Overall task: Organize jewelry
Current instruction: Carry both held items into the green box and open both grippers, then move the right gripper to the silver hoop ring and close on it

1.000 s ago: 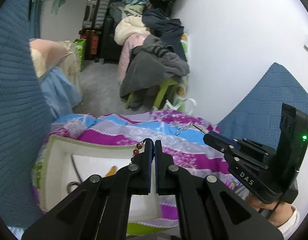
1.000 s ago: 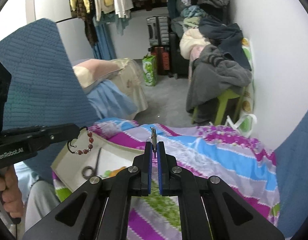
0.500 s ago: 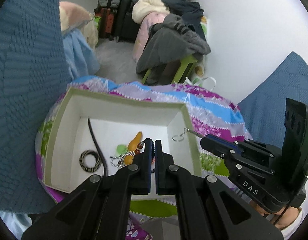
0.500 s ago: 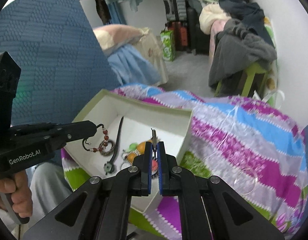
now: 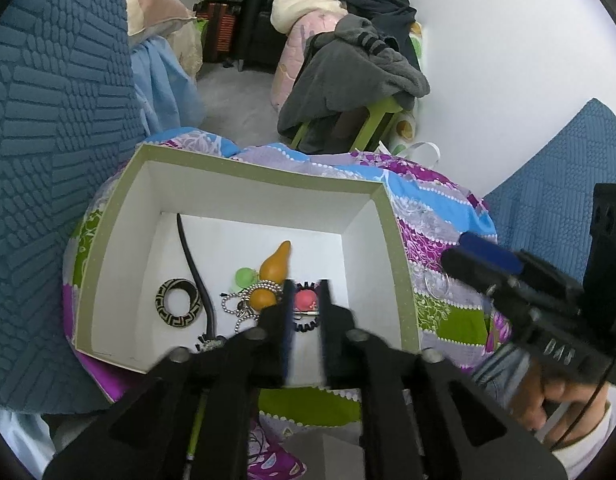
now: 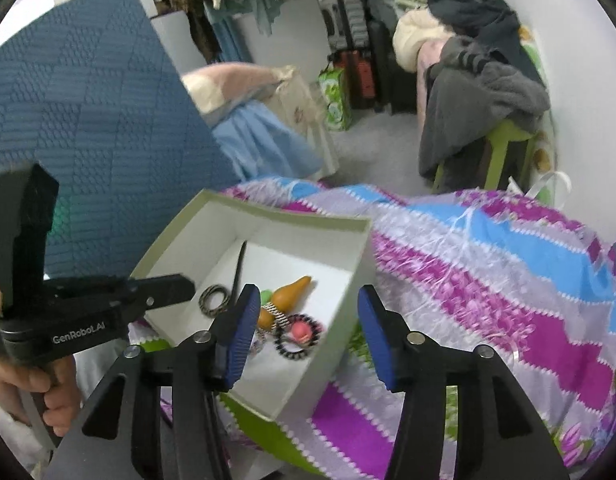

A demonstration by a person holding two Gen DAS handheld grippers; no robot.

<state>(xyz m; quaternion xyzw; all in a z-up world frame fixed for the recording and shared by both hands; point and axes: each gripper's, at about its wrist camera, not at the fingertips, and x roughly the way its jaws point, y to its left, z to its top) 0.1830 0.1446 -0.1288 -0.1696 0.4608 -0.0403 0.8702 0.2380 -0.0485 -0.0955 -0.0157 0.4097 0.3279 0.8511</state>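
Inside your one green-rimmed box (image 5: 400,264), from its left wall rightward: one patterned ring (image 5: 177,302), one black cord (image 5: 195,272), one orange gourd (image 5: 272,276), one pink bead (image 5: 305,299). Above it, your left gripper (image 5: 304,292) and right gripper (image 6: 303,320) have just been opening, both empty.

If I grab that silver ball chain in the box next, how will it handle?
The ball chain lies in loose loops, so it is probably floppy and will dangle. It looks tangled with the orange gourd charm, which may lift with it. Its small beads could slip from the pads.
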